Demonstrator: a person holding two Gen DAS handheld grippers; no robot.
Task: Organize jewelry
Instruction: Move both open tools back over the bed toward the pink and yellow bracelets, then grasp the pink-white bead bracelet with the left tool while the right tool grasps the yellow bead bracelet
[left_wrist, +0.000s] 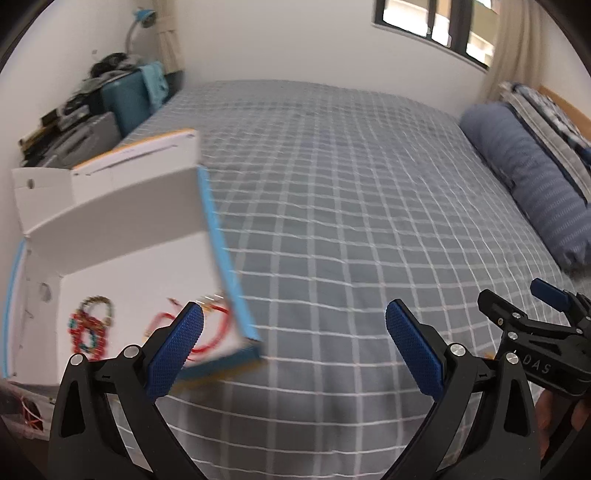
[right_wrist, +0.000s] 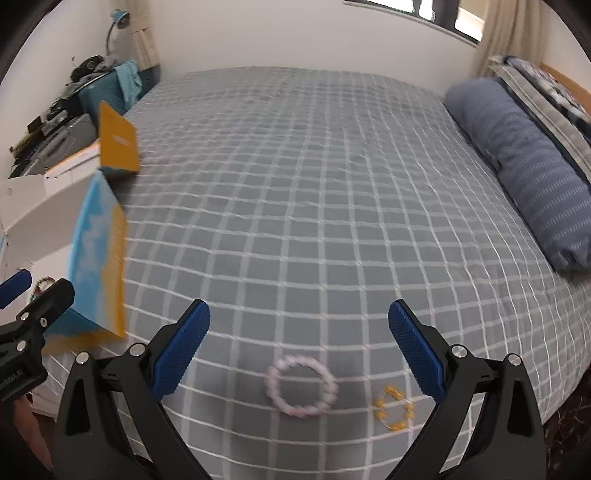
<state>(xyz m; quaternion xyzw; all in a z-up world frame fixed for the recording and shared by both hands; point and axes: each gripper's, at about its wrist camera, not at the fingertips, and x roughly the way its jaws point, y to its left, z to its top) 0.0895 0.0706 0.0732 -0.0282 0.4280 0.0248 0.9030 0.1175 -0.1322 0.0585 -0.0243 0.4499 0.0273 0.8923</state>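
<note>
While both grippers hang over a bed covered in a grey sheet with a white grid pattern (right_wrist: 295, 184), neither holds anything. The left gripper (left_wrist: 295, 343), with black arms and blue textured pads, stands with its jaws spread wide and nothing between them; its left pad (left_wrist: 177, 350) overlaps the near edge of an open white cardboard box with blue and yellow outer sides (left_wrist: 129, 266), which sits at the left edge of the bed. Inside the box lie a red and teal beaded bracelet (left_wrist: 88, 332) and a thin red cord necklace (left_wrist: 199, 332), partly blurred. The right gripper (right_wrist: 299, 347) is likewise fully open and empty. Near it on the sheet, between its fingers, rest a pale pink beaded bracelet (right_wrist: 301, 386) and, just to its right, a small ring of yellow beads (right_wrist: 393, 408), the two apart. A blue striped bolster pillow (right_wrist: 524, 166) lies along the far right side
</note>
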